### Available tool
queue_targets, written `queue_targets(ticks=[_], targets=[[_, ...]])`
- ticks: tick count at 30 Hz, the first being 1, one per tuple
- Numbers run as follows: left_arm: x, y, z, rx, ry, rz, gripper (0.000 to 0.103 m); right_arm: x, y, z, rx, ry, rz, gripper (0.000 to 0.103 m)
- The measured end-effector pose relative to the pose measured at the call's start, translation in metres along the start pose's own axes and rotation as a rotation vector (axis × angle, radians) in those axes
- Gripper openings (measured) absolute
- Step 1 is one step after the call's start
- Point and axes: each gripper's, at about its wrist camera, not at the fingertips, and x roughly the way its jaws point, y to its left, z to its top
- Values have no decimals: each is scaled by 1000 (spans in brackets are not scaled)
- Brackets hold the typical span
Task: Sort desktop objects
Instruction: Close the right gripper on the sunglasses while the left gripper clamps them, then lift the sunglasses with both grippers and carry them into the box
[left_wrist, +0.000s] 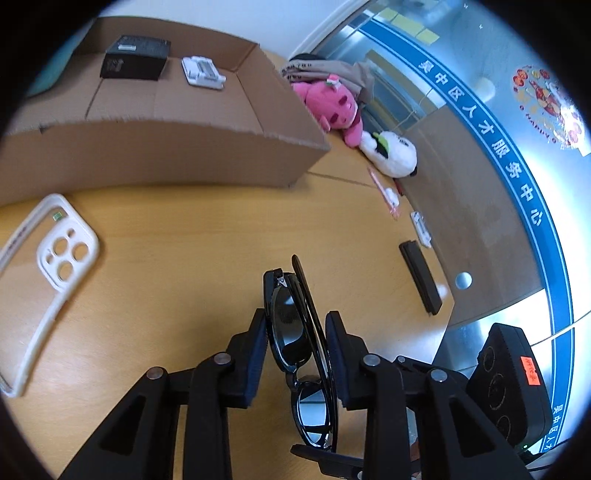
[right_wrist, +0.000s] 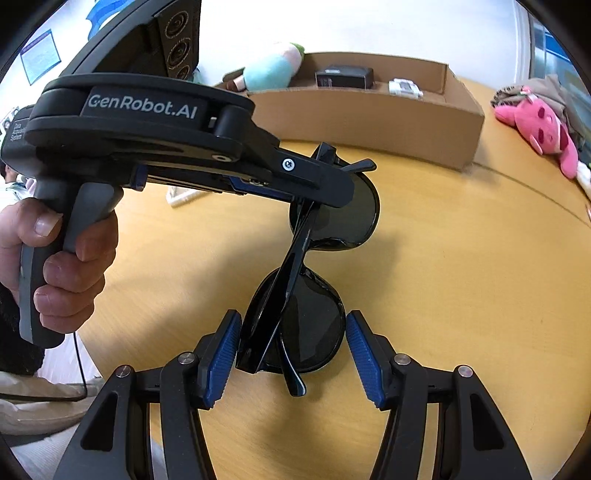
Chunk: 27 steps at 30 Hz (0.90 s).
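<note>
**Sunglasses held between two tongs, above the bench**

Folded black sunglasses (right_wrist: 325, 258), lifted clear of the wooden bench (right_wrist: 461, 277), long axis running near-to-far down the right wrist view. Far lens pinched face to face by the left tongs (left_wrist: 295, 354), reaching in from the left; pads pressed on frame and folded arm, so clamped on the sunglasses. Near lens sitting between the pads of the right tongs (right_wrist: 291, 354): left pad touching the folded arm, right pad with a thin gap beside the lens rim. Right tongs therefore half apart, around the lens rather than squeezing it, as far as can be told. Grip carried by the left, judging from that.

Further out, a cardboard box (right_wrist: 406, 110) at the far side of the bench, open on top, with a black case (right_wrist: 343, 76) and a small white thing (right_wrist: 404, 88) inside. Box lying beyond the far end of the sunglasses, roughly in line with their long axis; left tongs nearer to it. Likely next: carrying the sunglasses away toward the box, far lens leading.

Off to the left, a white phone case (left_wrist: 55, 266) flat on the bench. To the right, a pink plush toy (right_wrist: 539, 129).
</note>
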Motion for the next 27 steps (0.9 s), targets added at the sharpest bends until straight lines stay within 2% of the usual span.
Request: queue_targets(ticks=[7,12,17,23,27], targets=[[-36,1,32,12,-69,11,30,-14,13,39,-73,-62,-26,63],[-52,-6,68,49,-87,41,30,-16,8,78,-83,-137,4,63],[-53,-14,104,103,-109,62,30,-14,-7,111,-65,-175,21,63],[-50,-12,150,121,-145,32,30,-16,-33,150,-57,-204,15,63],[-42,-5,190,124,-151,12,30,-14,-51,183,-70,-213,-18,63]])
